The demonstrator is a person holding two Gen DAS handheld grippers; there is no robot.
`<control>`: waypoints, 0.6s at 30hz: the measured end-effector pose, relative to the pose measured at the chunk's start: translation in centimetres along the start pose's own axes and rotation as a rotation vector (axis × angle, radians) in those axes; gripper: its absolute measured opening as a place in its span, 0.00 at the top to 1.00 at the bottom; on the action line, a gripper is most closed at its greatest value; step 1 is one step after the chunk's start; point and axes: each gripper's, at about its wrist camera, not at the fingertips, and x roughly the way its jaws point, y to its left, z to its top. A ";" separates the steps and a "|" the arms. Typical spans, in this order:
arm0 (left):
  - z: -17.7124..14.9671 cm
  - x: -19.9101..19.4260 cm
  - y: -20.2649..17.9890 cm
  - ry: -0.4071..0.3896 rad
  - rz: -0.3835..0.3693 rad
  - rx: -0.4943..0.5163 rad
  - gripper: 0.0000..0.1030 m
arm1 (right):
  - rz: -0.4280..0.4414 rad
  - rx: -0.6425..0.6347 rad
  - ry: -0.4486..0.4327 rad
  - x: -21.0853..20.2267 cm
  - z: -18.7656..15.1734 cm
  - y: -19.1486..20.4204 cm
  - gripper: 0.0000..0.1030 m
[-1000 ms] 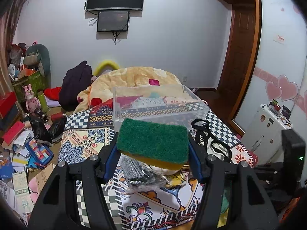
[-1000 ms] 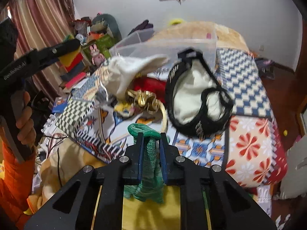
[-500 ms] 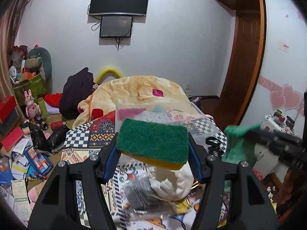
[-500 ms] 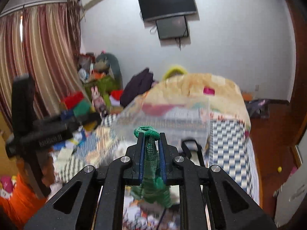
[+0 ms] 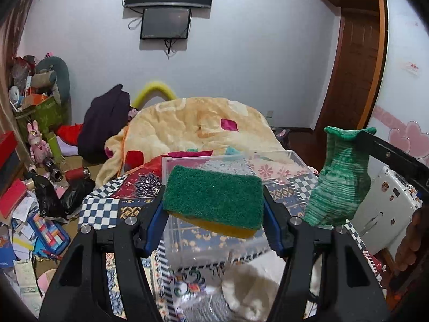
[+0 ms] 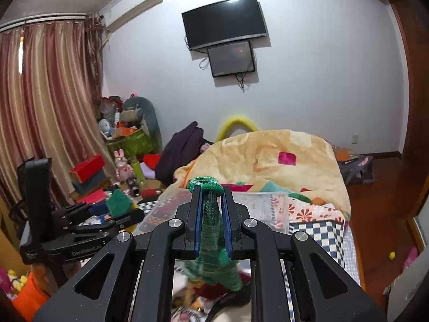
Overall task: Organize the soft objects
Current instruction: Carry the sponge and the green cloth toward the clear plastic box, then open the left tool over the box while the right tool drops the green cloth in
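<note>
The left wrist view shows the clear plastic bin [image 5: 230, 177] on the patterned bedspread [image 5: 107, 209] nearly whole, with white cloth [image 5: 254, 289] lying in front of it; in the right wrist view the bin [image 6: 257, 204] is largely hidden behind the right gripper [image 6: 210, 196]. That view alone takes in the curtain [image 6: 48, 112] and the left gripper [image 6: 120, 209] from the side, to the left of the bin.

The left gripper [image 5: 213, 206] is spread wide, its 2 blue pads pressed against the ends of a green-and-yellow sponge [image 5: 213, 201] held in the air in front of the bin. The right gripper is nearly closed, its 2 fingers pinching the cuff of a green knit sock [image 6: 211, 255], which hangs below them; in the left wrist view the sock [image 5: 337, 185] dangles at the bin's right edge.

Behind the bin lies a yellow blanket [image 5: 198, 126], with a dark garment [image 5: 104, 126] to its left. Toys and boxes [image 5: 34, 166] crowd the floor left of the bin. 2 screens [image 5: 169, 2] hang on the wall behind it.
</note>
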 end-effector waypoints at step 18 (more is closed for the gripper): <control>-0.8 8.7 -0.2 0.251 -0.034 0.005 0.39 | -0.112 -0.060 0.286 8.5 -2.2 -2.0 0.78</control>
